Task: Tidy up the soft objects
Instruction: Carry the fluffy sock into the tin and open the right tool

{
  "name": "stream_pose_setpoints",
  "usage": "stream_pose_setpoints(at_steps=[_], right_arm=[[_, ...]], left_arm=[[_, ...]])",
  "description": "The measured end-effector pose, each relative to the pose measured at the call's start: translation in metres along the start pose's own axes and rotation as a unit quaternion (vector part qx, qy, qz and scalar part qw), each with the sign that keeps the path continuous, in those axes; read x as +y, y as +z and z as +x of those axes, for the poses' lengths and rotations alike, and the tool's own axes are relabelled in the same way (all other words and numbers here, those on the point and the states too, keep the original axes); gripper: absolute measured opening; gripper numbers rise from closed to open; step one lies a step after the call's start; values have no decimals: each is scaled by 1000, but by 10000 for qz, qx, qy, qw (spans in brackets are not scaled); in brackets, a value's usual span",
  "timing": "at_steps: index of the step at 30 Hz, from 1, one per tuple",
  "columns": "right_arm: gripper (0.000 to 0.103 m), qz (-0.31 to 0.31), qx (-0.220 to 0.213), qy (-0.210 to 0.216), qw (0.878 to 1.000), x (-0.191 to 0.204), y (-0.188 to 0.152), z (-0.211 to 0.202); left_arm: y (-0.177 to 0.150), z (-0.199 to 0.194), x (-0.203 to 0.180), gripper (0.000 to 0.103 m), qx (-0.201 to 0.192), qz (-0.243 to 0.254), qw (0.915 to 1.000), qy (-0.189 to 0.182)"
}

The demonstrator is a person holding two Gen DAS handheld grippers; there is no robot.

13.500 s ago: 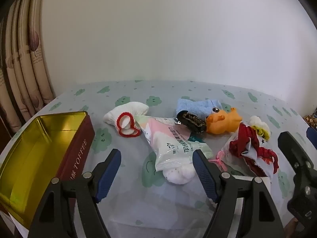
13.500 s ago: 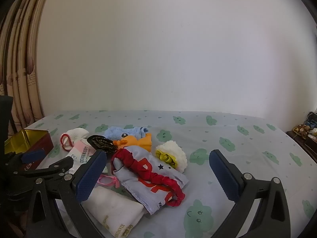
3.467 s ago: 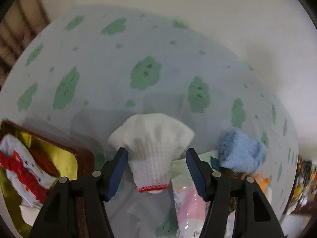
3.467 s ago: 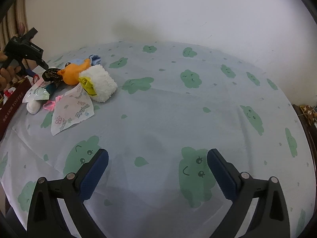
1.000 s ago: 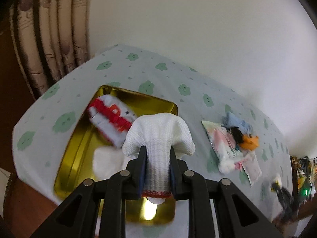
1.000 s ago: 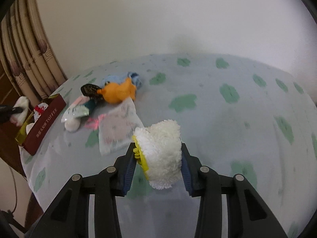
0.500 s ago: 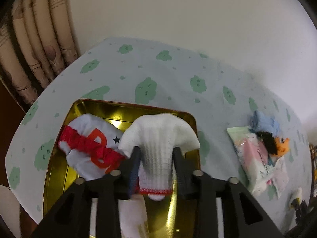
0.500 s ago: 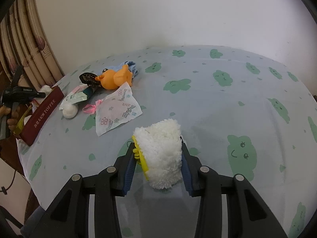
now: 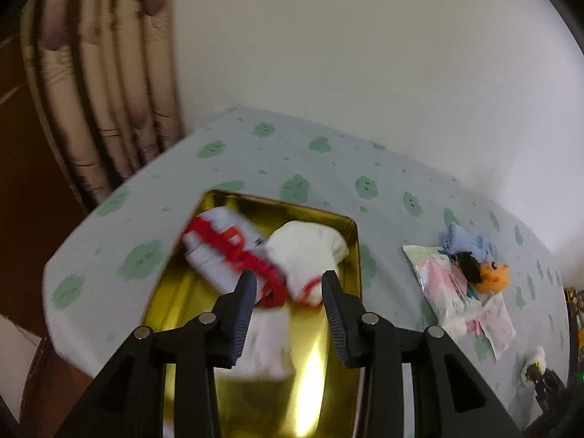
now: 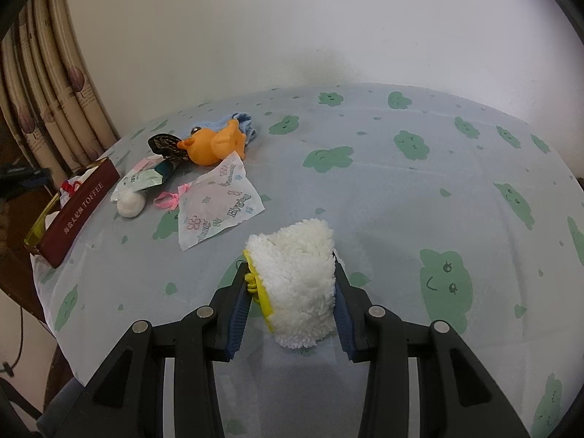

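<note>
My left gripper (image 9: 288, 284) is open above the gold tin (image 9: 339, 365). A white knit sock with a red cuff (image 9: 306, 255) lies in the tin, free of the fingers, beside a white and red cloth (image 9: 222, 252) and a white cloth (image 9: 266, 343). My right gripper (image 10: 290, 292) is shut on a fluffy white sock with yellow trim (image 10: 297, 281), held over the table (image 10: 401, 189). The tin (image 10: 76, 208) shows at the left in the right wrist view.
An orange plush duck (image 10: 215, 142), a blue cloth (image 10: 237, 118), a black clip (image 10: 166, 144), a snack packet (image 10: 142, 179), a pink bow (image 10: 169, 197) and a printed wipe packet (image 10: 219, 204) lie left of centre. Curtains (image 9: 95, 84) hang by the table's left edge.
My left gripper has opened and let the white knit sock drop into the tin, then drawn back and up. My right gripper still holds the fluffy sock, tilted slightly nearer the table.
</note>
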State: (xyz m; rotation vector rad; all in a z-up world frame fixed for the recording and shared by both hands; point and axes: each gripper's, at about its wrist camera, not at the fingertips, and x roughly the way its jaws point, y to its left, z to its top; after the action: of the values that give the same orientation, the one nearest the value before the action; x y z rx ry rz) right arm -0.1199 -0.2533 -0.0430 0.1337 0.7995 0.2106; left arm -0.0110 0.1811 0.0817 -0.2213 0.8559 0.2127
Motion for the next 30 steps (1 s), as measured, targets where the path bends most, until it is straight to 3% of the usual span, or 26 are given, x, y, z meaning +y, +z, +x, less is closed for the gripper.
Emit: stream_pose_setpoints(at_steps=[3, 6, 11, 14, 17, 21, 25, 30], right_arm=[[38, -7, -58, 42, 10000, 5, 4, -8], [38, -115, -153, 265, 9995, 23, 16, -20], [38, -697, -291, 902, 9931, 94, 47, -35], [38, -997, -218, 1578, 9822, 152, 70, -33], [38, -1249, 57, 2384, 9631, 223, 90, -19], [38, -1535, 527, 2913, 9428, 303, 102, 19], [38, -1779, 1046, 3010, 9310, 372, 105, 68], [38, -2214, 1469, 2588, 9287, 424, 100, 116]], left_arm=[[-27, -36, 16, 39, -197, -355, 9992, 60], [-65, -59, 34, 53, -311, -764, 9966, 85], [-115, -75, 39, 53, -318, -733, 9951, 585], [-135, -76, 44, 53, -327, -723, 9941, 740], [-145, -77, 54, 53, -334, -825, 9934, 720], [-149, -83, 68, 53, -447, -1046, 9925, 454], [-147, -88, 62, 53, -521, -792, 9943, 492], [-146, -94, 46, 53, -617, -288, 9958, 606]])
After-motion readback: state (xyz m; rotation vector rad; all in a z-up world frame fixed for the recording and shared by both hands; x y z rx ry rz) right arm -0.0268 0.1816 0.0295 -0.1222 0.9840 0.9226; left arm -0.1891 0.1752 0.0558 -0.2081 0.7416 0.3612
